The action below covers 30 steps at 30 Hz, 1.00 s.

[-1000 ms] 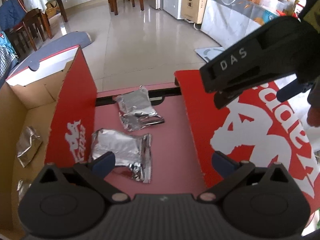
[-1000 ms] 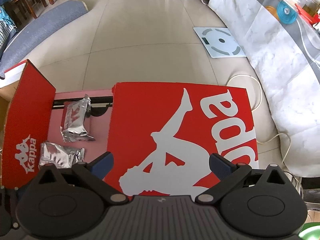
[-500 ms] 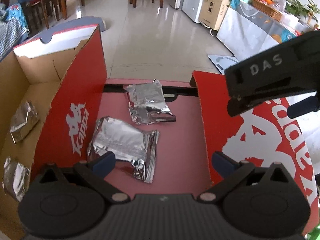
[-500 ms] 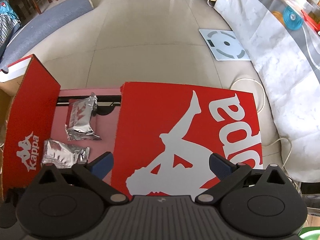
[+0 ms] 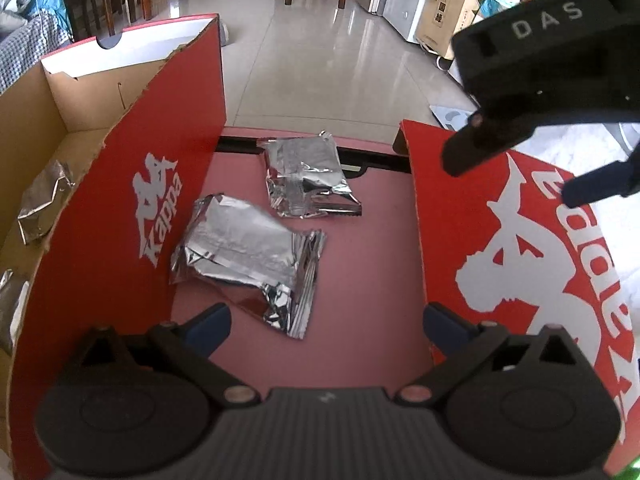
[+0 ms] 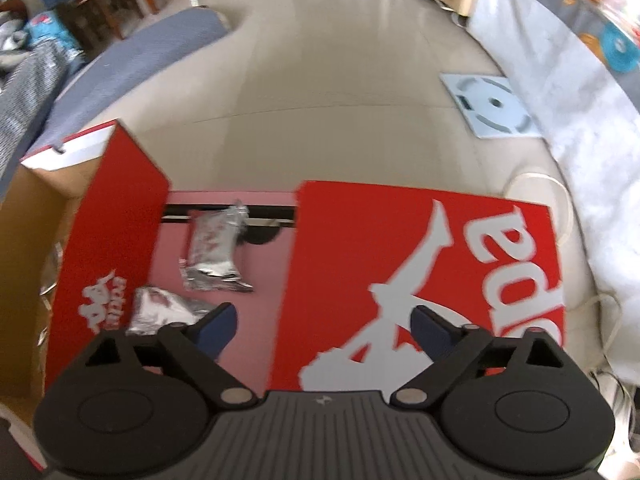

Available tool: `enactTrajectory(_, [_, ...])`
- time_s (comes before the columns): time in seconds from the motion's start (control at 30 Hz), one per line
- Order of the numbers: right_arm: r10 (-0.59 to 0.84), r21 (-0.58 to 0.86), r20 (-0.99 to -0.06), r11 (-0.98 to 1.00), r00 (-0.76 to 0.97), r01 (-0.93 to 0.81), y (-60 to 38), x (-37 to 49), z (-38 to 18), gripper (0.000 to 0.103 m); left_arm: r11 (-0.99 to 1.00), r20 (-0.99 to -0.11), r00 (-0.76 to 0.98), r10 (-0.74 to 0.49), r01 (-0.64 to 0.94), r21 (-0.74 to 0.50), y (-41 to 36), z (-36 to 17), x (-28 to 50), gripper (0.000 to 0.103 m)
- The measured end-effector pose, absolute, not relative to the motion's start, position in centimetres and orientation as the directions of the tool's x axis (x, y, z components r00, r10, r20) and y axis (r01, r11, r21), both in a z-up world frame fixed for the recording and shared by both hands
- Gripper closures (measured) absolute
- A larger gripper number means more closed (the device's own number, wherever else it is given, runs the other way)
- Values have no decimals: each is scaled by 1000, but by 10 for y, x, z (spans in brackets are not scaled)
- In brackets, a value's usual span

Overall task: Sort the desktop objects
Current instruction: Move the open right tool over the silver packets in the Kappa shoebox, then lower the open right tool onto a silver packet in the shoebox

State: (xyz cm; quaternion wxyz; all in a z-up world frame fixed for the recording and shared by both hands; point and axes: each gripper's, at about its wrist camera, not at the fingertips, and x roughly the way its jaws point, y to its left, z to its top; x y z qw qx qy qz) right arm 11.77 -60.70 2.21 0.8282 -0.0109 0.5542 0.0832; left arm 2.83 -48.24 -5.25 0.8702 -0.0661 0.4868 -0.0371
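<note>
Hovering with fingers apart, the left claw (image 5: 324,324) is above two crinkled silver foil packets (image 5: 248,256) at frame centre; the right claw (image 6: 322,326) is also apart.

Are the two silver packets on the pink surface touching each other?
Apart. The left wrist view shows pink surface between the near packet and the far packet.

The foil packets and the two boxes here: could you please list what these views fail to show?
- Nearer foil packet: right wrist view, blurred, its lower end behind the right gripper.
- Cardboard box: left wrist view, its interior mostly behind the red flap; frame edge cuts the lower packet.
- Packet labels: unreadable in both views.
</note>
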Motion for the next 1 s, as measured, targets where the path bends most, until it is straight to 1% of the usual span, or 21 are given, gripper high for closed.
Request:
enactTrajectory(0.13, [171,97,-920,971,354,-217,-595,118,17,23,984,-854,495,-162,15,-178,-480,-49,29,0])
enactTrajectory(0.17, [183,103,-919,967,349,-235,-592,118,16,26,984,-854,491,-169,29,-178,-480,-47,29,0])
enactTrajectory(0.2, [194,108,-916,962,350,-251,-589,118,17,26,983,-855,488,-176,47,-175,-481,-44,28,0])
enactTrajectory(0.37, [240,119,-902,937,360,-328,-578,115,21,26,978,-846,491,-205,143,-153,-486,-24,19,0])
enactTrajectory(0.53, [268,118,-891,916,365,-384,-570,114,25,26,962,-845,473,-249,223,-158,-484,-4,5,0])
enactTrajectory(0.67, [288,133,-892,904,348,-407,-563,112,23,26,958,-837,484,-256,242,-154,-476,11,0,0])
enactTrajectory(1.0, [302,133,-902,874,308,-467,-541,109,17,26,959,-826,518,-223,267,-92,-438,40,-10,0])
